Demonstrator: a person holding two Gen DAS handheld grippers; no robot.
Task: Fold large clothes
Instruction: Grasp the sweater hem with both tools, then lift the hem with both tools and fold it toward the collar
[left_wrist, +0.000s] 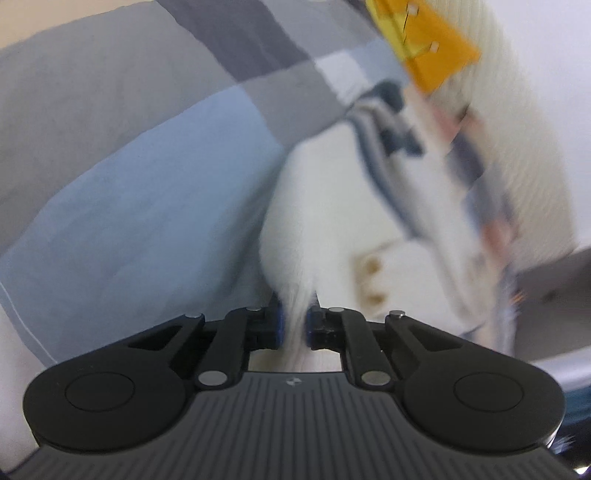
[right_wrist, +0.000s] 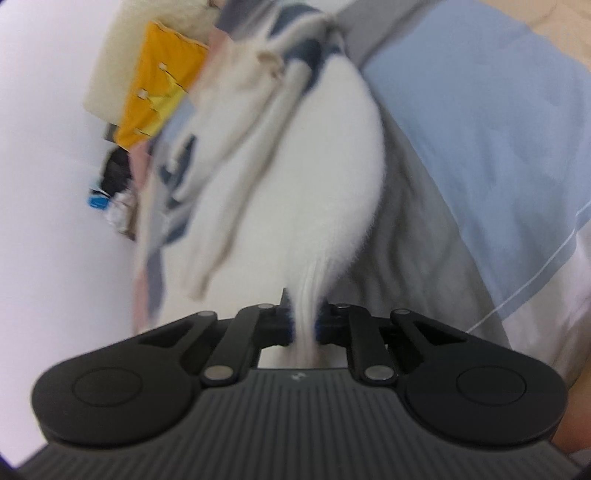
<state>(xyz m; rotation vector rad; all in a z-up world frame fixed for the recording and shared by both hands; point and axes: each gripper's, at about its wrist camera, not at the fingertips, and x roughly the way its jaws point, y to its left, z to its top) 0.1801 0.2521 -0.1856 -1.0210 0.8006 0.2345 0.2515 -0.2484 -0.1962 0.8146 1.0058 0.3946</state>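
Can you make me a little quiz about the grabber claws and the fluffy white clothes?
1. True or false: both grippers are pinching the white garment.
2. What lies under the garment? A) a green rug B) bedding in blue and grey blocks C) a wooden floor
3. Fill in: the bright patch near the far end of the garment is ____ coloured.

Key
1. True. The left gripper and the right gripper each have white fabric squeezed between their pads.
2. B, the blue and grey bedding.
3. Orange-yellow: the orange-yellow cloth. The pictures are too blurry to tell what it is.
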